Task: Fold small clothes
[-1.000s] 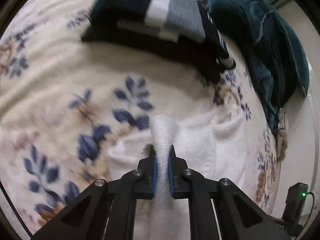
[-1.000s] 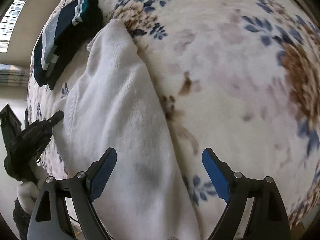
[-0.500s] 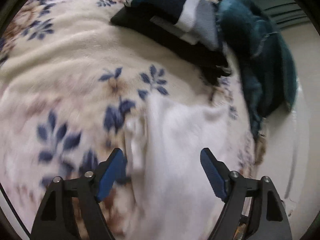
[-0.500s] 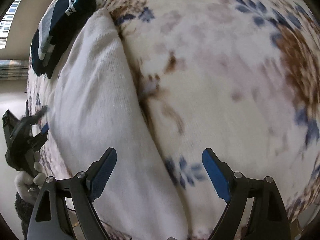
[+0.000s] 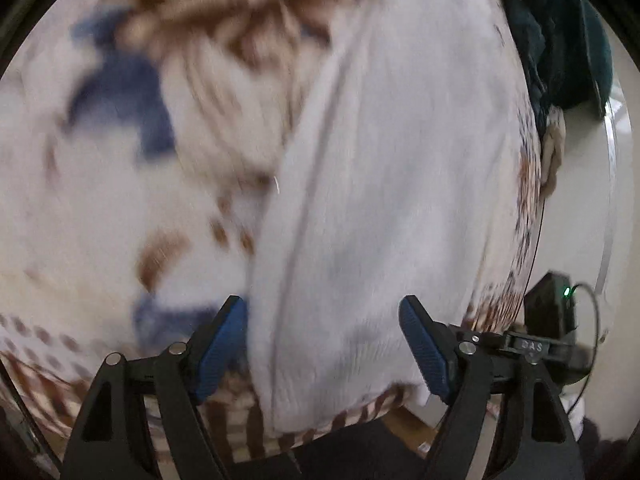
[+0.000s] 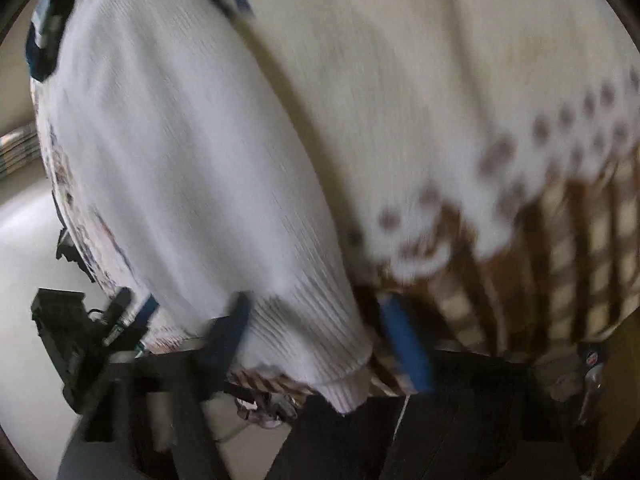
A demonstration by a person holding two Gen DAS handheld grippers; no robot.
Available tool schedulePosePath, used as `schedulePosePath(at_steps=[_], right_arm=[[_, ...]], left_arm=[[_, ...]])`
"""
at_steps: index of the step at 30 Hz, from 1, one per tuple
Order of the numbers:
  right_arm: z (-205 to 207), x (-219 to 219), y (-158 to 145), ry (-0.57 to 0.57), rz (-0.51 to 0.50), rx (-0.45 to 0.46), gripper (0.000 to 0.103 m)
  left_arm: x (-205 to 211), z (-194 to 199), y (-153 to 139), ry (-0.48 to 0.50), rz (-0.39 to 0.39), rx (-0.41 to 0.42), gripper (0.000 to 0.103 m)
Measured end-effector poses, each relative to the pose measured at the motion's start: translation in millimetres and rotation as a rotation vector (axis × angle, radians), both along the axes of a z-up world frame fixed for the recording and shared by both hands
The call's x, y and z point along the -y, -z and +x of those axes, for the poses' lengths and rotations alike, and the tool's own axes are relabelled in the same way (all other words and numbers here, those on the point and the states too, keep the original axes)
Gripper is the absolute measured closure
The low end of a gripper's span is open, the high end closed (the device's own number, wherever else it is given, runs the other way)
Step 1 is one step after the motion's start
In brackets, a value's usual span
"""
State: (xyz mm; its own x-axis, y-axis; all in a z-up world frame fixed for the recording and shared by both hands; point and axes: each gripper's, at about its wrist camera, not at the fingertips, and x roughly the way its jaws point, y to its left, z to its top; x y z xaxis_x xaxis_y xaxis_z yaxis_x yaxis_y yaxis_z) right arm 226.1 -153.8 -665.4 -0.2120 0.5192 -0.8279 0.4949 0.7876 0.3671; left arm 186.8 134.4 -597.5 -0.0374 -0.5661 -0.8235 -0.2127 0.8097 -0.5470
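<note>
A white knitted garment [image 5: 384,200] lies stretched out on a floral blanket [image 5: 132,184], reaching to the blanket's near edge. My left gripper [image 5: 326,350] is open, its blue pads on either side of the garment's near end, holding nothing. In the right wrist view the same white garment [image 6: 180,152] runs down to its ribbed hem [image 6: 320,344]. My right gripper [image 6: 316,340] is open with its jaws straddling that hem; the view is blurred, so contact is unclear.
A dark teal garment [image 5: 560,40] is heaped at the far right of the bed. A striped navy folded garment [image 6: 44,32] lies beyond the white one. The blanket's checked border [image 6: 580,256] hangs over the bed edge. A black device with a green light [image 5: 556,304] sits right.
My left gripper let go of the white garment and opened, then both grippers drew back to the garment's near end at the bed edge. The right jaws have narrowed around the hem.
</note>
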Motion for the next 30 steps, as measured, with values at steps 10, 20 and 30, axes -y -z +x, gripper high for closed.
schedulePosePath(at_steps=[10,20,30], right_arm=[[-29.4,-17.9,-17.5,-0.047,-0.157,0.047,0.094],[-27.0,-47.7,-25.0,-0.097,-0.117,0.091,0.04],[-20.1,-44.0,38.7,-0.026,0.149,0.089,0.03]], left_arm=[[-21.6,-20.6,0.3,-0.048,0.053,0.063,0.093],[-19.8,-22.9,-7.1,-0.074,-0.039,0.038,0.031],[9.1,-20.8,32.4,-0.023,-0.131,-0.007,0.016]])
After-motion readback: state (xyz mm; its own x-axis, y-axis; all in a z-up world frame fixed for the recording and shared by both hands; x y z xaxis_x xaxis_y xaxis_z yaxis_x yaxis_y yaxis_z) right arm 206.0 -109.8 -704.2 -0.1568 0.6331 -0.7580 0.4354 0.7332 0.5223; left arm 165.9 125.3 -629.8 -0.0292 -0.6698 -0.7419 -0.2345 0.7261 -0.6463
